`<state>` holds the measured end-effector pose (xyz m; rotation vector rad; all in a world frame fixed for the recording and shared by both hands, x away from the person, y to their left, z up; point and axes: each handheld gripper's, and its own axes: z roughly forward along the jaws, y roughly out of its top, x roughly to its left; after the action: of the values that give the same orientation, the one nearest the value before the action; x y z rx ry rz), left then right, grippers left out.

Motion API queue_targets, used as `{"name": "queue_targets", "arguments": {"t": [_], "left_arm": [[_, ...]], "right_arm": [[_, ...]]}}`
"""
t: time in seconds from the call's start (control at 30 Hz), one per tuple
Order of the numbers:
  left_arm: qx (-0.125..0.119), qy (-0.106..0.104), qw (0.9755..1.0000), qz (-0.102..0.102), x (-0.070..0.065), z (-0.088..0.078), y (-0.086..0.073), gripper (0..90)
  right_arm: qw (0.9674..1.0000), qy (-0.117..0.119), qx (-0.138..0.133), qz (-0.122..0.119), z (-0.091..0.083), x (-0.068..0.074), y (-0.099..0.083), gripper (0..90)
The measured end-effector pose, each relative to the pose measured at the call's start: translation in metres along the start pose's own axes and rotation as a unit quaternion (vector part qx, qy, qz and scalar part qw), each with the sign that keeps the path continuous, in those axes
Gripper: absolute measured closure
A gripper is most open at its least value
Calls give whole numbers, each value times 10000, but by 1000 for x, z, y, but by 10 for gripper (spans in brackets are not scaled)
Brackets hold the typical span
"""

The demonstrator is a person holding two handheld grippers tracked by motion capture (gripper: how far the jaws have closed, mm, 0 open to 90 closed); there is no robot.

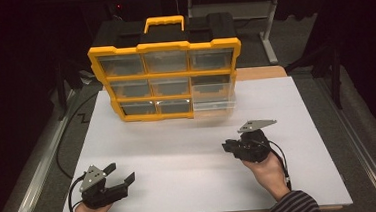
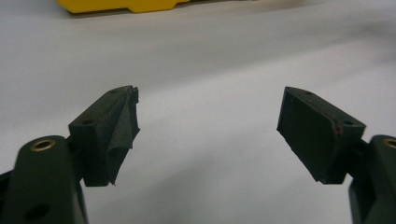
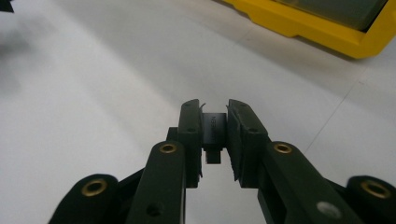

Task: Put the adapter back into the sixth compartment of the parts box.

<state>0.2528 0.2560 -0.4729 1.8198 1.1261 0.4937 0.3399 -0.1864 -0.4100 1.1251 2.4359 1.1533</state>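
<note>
Black plastic, small and block-shaped, is clamped between the right tongs (image 3: 215, 133); this small black part (image 3: 213, 132) is seen at the centre of the right gripper view, held above the white tabletop (image 1: 189, 151). The left tongs (image 2: 210, 130) are released, spread wide and holding nothing, at the lower left of the high view. The yellow organizer (image 1: 166, 80), with clear glossy drawers, stands at the upper middle. One clear drawer (image 1: 214, 100) is pulled out. The smooth part could slip if the grip is loosened early, or miss this drawer.
</note>
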Motion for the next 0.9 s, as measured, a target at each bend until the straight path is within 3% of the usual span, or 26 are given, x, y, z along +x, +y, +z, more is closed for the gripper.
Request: {"name": "queue_targets", "arguments": {"t": [0.43,0.9], "left_arm": [[-8,-12,10000,-6,0,0,0,210],[-14,-16,10000,-2,0,0,0,210]], "right_arm": [[9989,95,-447,45,-15,1,14,768],[9976,108,-690,-8,-29,1,33,769]]}}
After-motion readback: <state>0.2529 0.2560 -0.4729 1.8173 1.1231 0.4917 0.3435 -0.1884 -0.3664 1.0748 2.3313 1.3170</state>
